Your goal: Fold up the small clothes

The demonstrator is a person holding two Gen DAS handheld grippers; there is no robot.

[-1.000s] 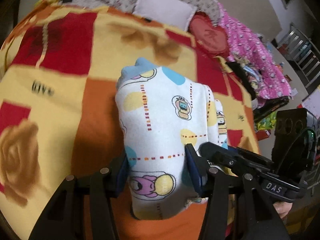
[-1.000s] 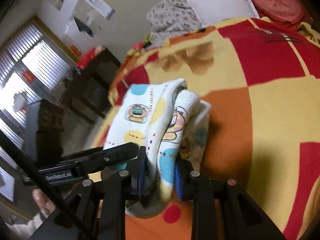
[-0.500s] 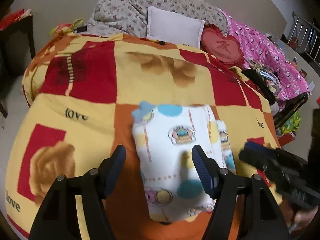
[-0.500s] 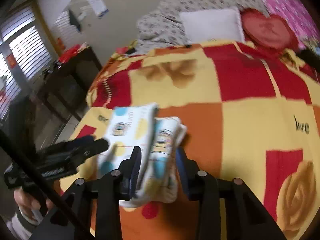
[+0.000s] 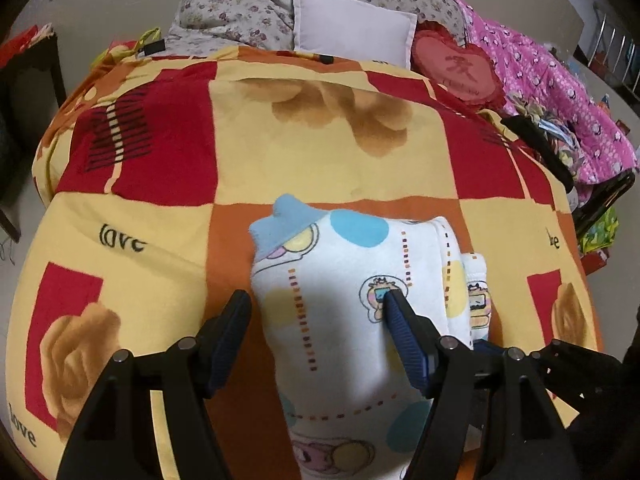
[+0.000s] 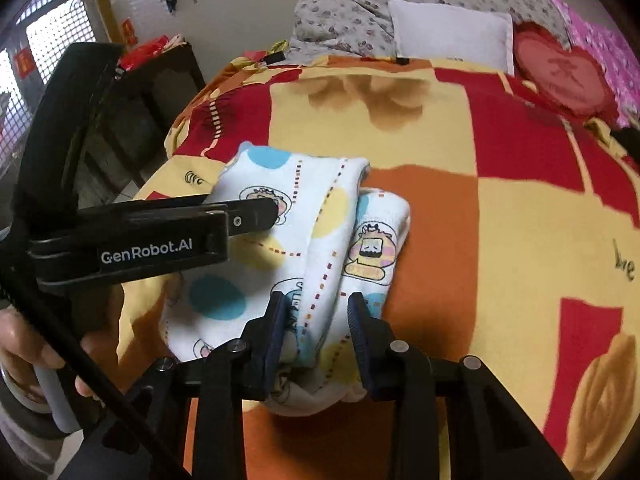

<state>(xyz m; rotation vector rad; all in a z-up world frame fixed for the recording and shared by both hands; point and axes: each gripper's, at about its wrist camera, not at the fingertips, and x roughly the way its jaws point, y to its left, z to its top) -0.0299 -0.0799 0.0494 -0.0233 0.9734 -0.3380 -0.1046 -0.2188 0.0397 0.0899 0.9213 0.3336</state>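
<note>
A small white garment (image 5: pixel 340 280) with cartoon prints and blue dots lies folded on the checked bedspread (image 5: pixel 320 152). My left gripper (image 5: pixel 316 306) stands open over it: one finger rests on top of the cloth, the other sits off its left edge. In the right wrist view the garment (image 6: pixel 332 204) shows a thick folded edge running between the pads of my right gripper (image 6: pixel 316 312). Those jaws are closing, and the cloth fills the gap and touches both pads. One left finger (image 6: pixel 256 214) lies across the garment's top.
A white pillow (image 5: pixel 352 32), a red heart cushion (image 5: pixel 456 68), a floral quilt (image 5: pixel 248 12) and a pink cover (image 5: pixel 560 80) line the bed's far end. A dark cabinet (image 6: pixel 152 92) stands past the bed's left edge. A hand (image 6: pixel 24 344) holds the left gripper's handle.
The left gripper has let go of the garment and opened wide. The garment, held up a second ago, now lies on the bedspread. The right jaws loosened, then narrowed again.
</note>
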